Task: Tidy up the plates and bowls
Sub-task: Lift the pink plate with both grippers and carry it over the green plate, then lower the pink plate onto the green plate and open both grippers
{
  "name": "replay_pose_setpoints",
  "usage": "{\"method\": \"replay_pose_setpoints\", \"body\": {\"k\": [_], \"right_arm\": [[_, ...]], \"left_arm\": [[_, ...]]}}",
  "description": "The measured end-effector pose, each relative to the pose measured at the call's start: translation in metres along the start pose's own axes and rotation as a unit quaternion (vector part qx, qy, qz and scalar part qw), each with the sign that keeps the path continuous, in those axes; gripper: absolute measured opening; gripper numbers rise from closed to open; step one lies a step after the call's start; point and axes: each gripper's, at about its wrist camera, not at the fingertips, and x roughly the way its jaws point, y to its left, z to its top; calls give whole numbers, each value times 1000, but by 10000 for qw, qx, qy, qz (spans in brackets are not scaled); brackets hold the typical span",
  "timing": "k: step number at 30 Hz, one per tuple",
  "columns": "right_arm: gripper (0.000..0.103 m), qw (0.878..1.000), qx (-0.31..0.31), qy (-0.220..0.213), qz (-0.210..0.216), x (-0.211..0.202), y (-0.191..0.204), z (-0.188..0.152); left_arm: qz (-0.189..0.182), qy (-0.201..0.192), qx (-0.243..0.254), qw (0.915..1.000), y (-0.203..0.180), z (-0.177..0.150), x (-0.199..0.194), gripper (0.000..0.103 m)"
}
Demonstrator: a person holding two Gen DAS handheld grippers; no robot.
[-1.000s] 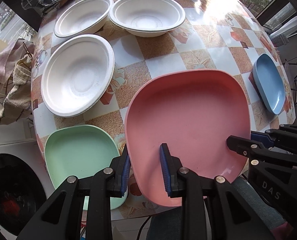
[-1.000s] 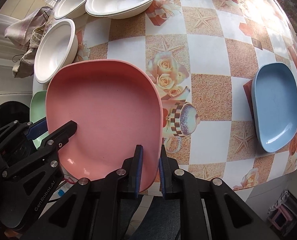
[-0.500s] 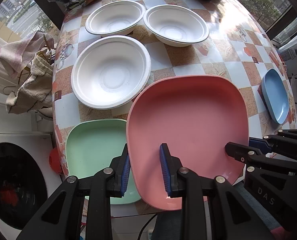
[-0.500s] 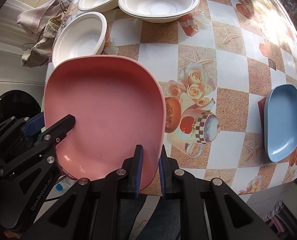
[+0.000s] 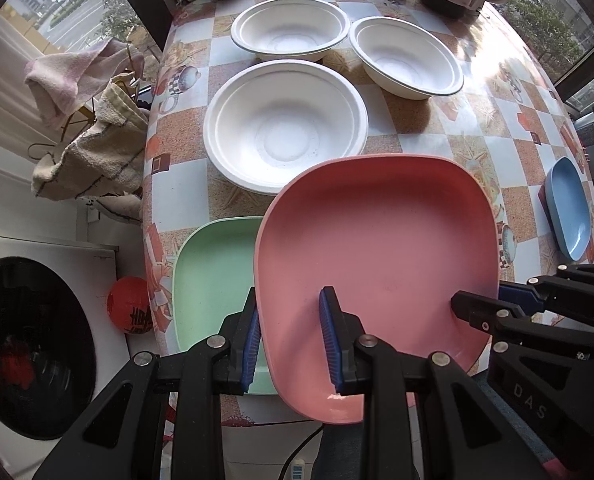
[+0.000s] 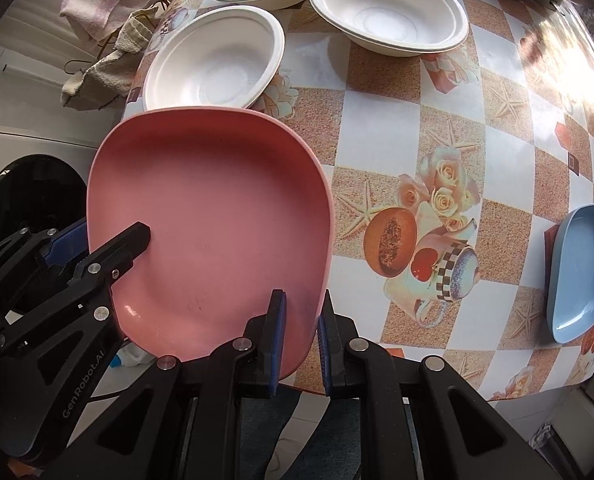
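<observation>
Pink plastic fills the middle of both views: the pink plate [image 5: 377, 248] is held by both tools at its near edge, above the near part of the counter [image 6: 397, 128]. The left tool [image 5: 291, 336] has its blue-padded fingers [image 5: 252, 340] set either side of the plate's left near rim, one below and one inside the dish, clamped on it. The right tool [image 6: 301, 344] pinches the plate's right near corner, its fingers close together on the rim. Partly under the pink plate's left edge lies a green plate [image 5: 217, 276] on the counter. Beyond them sit three white bowls: the nearest white bowl [image 5: 287, 124] just behind the pink plate's far edge, with two more [image 5: 291, 28] [image 5: 407, 62] side by side farther back. A blue plate [image 6: 581, 276] rests well apart at the counter's right edge.
</observation>
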Motion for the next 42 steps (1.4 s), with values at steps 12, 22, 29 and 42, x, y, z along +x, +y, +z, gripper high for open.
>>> {"method": "replay_pose_setpoints", "body": {"k": [12, 22, 29, 42], "right_arm": [[18, 9989, -428, 169, -39, 22, 45, 14], [18, 9967, -691, 421, -7, 47, 78, 24], [18, 9957, -768, 511, 37, 64, 93, 32], [103, 9990, -157, 369, 192, 54, 47, 30]], "left_arm": [[161, 54, -396, 9991, 31, -7, 7, 31], [361, 193, -611, 9973, 52, -12, 21, 31], [487, 232, -766, 9956, 62, -13, 27, 37], [212, 109, -1019, 9945, 69, -14, 21, 74]]}}
